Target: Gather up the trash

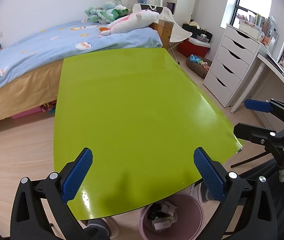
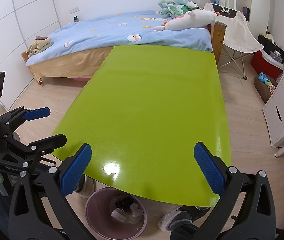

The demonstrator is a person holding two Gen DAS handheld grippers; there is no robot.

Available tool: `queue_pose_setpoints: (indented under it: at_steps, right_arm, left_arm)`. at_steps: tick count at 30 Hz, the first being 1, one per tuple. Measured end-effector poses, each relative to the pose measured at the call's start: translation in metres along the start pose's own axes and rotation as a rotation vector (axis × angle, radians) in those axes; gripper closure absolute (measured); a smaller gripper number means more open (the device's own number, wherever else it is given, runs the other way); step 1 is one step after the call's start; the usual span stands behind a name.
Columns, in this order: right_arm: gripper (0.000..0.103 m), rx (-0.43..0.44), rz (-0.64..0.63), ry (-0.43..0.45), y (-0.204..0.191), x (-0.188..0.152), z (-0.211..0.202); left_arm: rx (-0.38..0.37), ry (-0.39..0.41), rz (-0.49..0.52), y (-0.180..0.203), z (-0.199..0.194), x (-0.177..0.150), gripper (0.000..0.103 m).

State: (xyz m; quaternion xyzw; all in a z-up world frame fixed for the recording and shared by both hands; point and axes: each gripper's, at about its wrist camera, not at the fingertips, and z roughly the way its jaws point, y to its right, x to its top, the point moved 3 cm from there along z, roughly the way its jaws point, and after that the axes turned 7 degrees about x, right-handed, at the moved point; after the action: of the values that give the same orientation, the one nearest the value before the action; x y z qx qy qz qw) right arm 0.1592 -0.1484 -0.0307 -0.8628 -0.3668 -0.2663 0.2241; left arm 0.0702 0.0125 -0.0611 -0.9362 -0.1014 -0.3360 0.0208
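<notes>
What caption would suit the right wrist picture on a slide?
Open right gripper over a bare green table, pink trash bin holding scraps on the floor below, left gripper open alongside.

Bed [image 2: 121, 32], plush toys [image 2: 190, 18], drawers [image 1: 230, 64]

White lettering "GenRobot.AI" is printed on the black body of the left gripper [image 2: 39, 124], at the lower left of the right wrist view. In the left wrist view, the right gripper [image 1: 248, 116] shows cut-off letters "DAS" at the right edge.
</notes>
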Motion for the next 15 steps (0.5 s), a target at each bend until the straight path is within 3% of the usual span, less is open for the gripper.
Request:
queue_pose_setpoints:
  at_steps: [15]
  right_arm:
    - [0.003,0.002,0.006,0.000,0.0002,-0.0016,0.0005]
  left_arm:
    - [-0.009,-0.007,0.003,-0.0005,0.0033,-0.0043,0.006]
